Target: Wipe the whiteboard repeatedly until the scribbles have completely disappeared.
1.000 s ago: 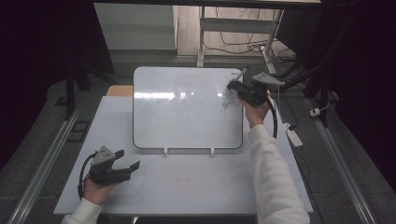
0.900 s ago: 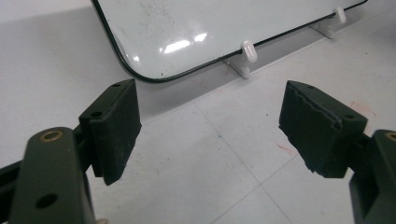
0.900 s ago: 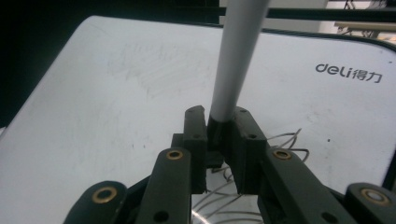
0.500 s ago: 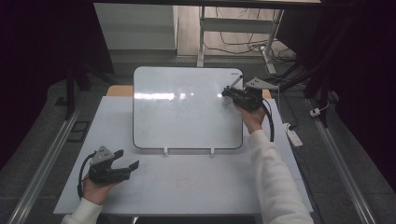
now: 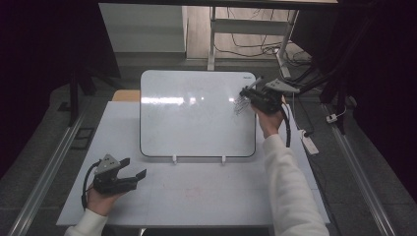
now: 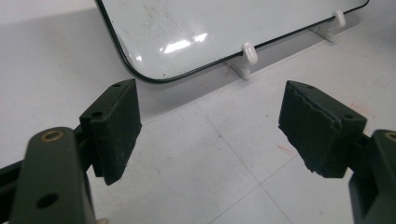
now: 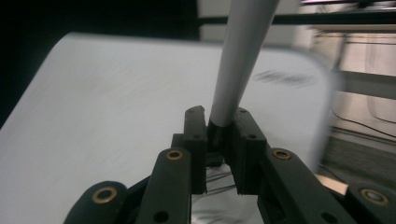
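Note:
A white whiteboard [image 5: 196, 118] leans on small white feet [image 6: 247, 51] at the back of the grey table [image 5: 196, 196]. A dark scribble [image 5: 240, 104] marks its upper right part. My right gripper [image 5: 248, 93] hovers at that scribble, shut on a pale grey marker [image 5: 254, 82]. In the right gripper view the marker [image 7: 238, 56] rises from between the closed jaws of the gripper [image 7: 219, 116], with the board [image 7: 116, 93] blurred behind. My left gripper [image 5: 135, 168] rests on the table's front left, open and holding nothing [image 6: 210, 121], facing the board's lower edge [image 6: 210, 28].
A white power strip [image 5: 309, 142] lies off the table's right edge, with cables behind it. A wooden piece [image 5: 123, 96] peeks out behind the board's left side. Metal rails [image 5: 44, 182] run along the floor at both sides.
My right gripper with the marker has shifted slightly left and then back over the scribble at the board's upper right. The left gripper has stayed still.

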Tool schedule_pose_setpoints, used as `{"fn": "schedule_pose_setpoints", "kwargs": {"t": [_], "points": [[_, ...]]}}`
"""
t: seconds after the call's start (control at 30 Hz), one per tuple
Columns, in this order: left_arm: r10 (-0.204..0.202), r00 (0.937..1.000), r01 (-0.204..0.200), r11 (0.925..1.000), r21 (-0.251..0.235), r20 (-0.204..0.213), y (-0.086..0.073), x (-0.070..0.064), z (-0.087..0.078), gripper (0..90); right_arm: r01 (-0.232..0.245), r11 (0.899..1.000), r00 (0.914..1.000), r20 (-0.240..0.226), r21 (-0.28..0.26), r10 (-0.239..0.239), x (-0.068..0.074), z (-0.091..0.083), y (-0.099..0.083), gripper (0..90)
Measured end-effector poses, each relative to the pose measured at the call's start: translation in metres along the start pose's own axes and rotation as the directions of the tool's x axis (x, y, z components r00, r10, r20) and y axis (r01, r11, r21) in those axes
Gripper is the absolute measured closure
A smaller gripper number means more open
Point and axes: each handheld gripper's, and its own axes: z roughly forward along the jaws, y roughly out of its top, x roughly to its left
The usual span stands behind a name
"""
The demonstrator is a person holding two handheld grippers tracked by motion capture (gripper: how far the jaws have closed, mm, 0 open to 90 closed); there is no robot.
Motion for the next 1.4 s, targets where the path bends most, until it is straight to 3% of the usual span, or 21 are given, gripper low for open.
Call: {"fn": "schedule_pose_setpoints", "kwargs": {"t": [0.07, 0.17, 0.23, 0.3, 0.37, 0.43, 0.5, 0.57, 0.63, 0.7, 0.8, 0.83, 0.87, 0.93, 1.07, 1.13, 1.2, 1.23, 1.27, 1.33, 1.4], "points": [[0.002, 1.0, -0.002, 1.0, -0.006, -0.001, 0.001, -0.001, -0.001, 22.1, -0.048, 0.999, 0.9988, 0.01, -0.023, 0.048, -0.006, -0.002, 0.001, 77.6], [-0.001, 1.0, 0.001, 1.0, -0.005, 0.0, 0.001, 0.0, 0.0, 22.2, 0.007, 1.0, 0.9988, -0.049, 0.03, -0.006, 0.011, 0.003, -0.006, 77.6], [0.0, 1.0, 0.0, 1.0, 0.003, 0.002, 0.001, 0.001, 0.001, 22.1, 0.074, 0.995, 0.9931, -0.096, 0.072, -0.067, 0.026, 0.006, -0.015, 77.6], [0.001, 1.0, -0.001, 1.0, 0.002, 0.001, 0.0, 0.0, 0.001, 22.1, 0.077, 0.995, 0.994, -0.083, 0.067, -0.071, 0.021, 0.004, -0.011, 77.6], [0.002, 1.0, -0.002, 1.0, 0.0, 0.001, 0.0, -0.001, 0.0, 22.1, 0.044, 0.999, 0.999, -0.001, 0.031, -0.044, 0.008, -0.001, -0.003, 77.6], [0.001, 1.0, -0.001, 1.0, -0.004, -0.002, 0.001, -0.001, -0.001, 22.1, -0.022, 1.0, 0.9985, 0.05, -0.011, 0.022, -0.008, -0.006, 0.004, 77.6], [-0.001, 1.0, 0.001, 1.0, -0.007, 0.0, 0.001, 0.0, -0.001, 22.2, -0.041, 0.999, 0.9982, 0.044, -0.015, 0.042, -0.009, -0.007, 0.003, 77.6], [-0.004, 1.0, 0.004, 1.0, -0.002, -0.002, 0.001, 0.001, 0.0, 22.2, 0.006, 0.999, 0.9998, -0.02, 0.036, -0.006, 0.006, -0.002, -0.004, 77.7], [-0.002, 1.0, 0.002, 1.0, 0.003, 0.002, 0.001, 0.001, 0.001, 22.2, 0.056, 0.995, 0.994, -0.099, 0.081, -0.048, 0.023, 0.001, -0.016, 77.7], [0.001, 1.0, -0.001, 1.0, 0.003, 0.004, 0.0, 0.0, 0.001, 22.2, 0.081, 0.993, 0.9927, -0.097, 0.09, -0.072, 0.023, 0.0, -0.015, 77.7], [0.002, 1.0, -0.002, 1.0, -0.002, 0.0, 0.0, -0.001, 0.0, 22.2, 0.033, 0.999, 0.9994, 0.011, 0.033, -0.033, 0.003, -0.007, -0.004, 77.7], [0.002, 1.0, -0.002, 1.0, -0.004, 0.0, 0.001, -0.001, 0.0, 22.2, -0.009, 1.0, 0.999, 0.044, 0.008, 0.009, -0.008, -0.01, 0.0, 77.7], [0.002, 1.0, -0.002, 1.0, -0.005, 0.0, 0.001, -0.001, 0.0, 22.2, -0.034, 0.999, 0.9982, 0.049, -0.008, 0.034, -0.012, -0.012, 0.002, 77.7], [0.001, 1.0, -0.001, 1.0, -0.005, 0.001, 0.001, -0.001, 0.0, 22.2, -0.02, 1.0, 0.9993, 0.031, 0.003, 0.02, -0.006, -0.01, -0.001, 77.7], [0.0, 1.0, 0.0, 1.0, 0.001, 0.002, 0.001, 0.001, 0.001, 22.2, 0.056, 0.996, 0.9959, -0.075, 0.07, -0.051, 0.018, -0.003, -0.015, 77.7], [0.001, 1.0, -0.001, 1.0, 0.001, 0.001, 0.0, 0.0, 0.001, 22.2, 0.061, 0.996, 0.9962, -0.066, 0.072, -0.056, 0.014, -0.004, -0.012, 77.6], [0.001, 1.0, -0.001, 1.0, -0.002, 0.0, 0.0, -0.001, 0.0, 22.3, 0.021, 0.999, 0.9994, 0.027, 0.026, -0.022, 0.0, -0.01, -0.003, 77.7], [0.001, 1.0, -0.001, 1.0, -0.004, 0.0, 0.001, -0.001, 0.0, 22.3, -0.012, 1.0, 0.9991, 0.04, 0.01, 0.011, -0.008, -0.012, 0.0, 77.6], [0.001, 1.0, -0.001, 1.0, -0.006, -0.001, 0.001, -0.001, -0.001, 22.3, -0.033, 0.999, 0.9987, 0.04, 0.007, 0.032, -0.012, -0.013, 0.001, 77.7], [-0.001, 1.0, 0.001, 1.0, -0.007, 0.001, 0.001, 0.0, -0.001, 22.3, -0.013, 1.0, 0.9994, 0.034, 0.024, 0.012, -0.006, -0.012, -0.002, 77.7], [-0.005, 1.0, 0.005, 1.0, -0.001, 0.0, 0.001, 0.001, 0.0, 22.3, 0.022, 0.997, 0.9987, -0.048, 0.071, -0.019, 0.01, -0.009, -0.013, 77.7]]}}
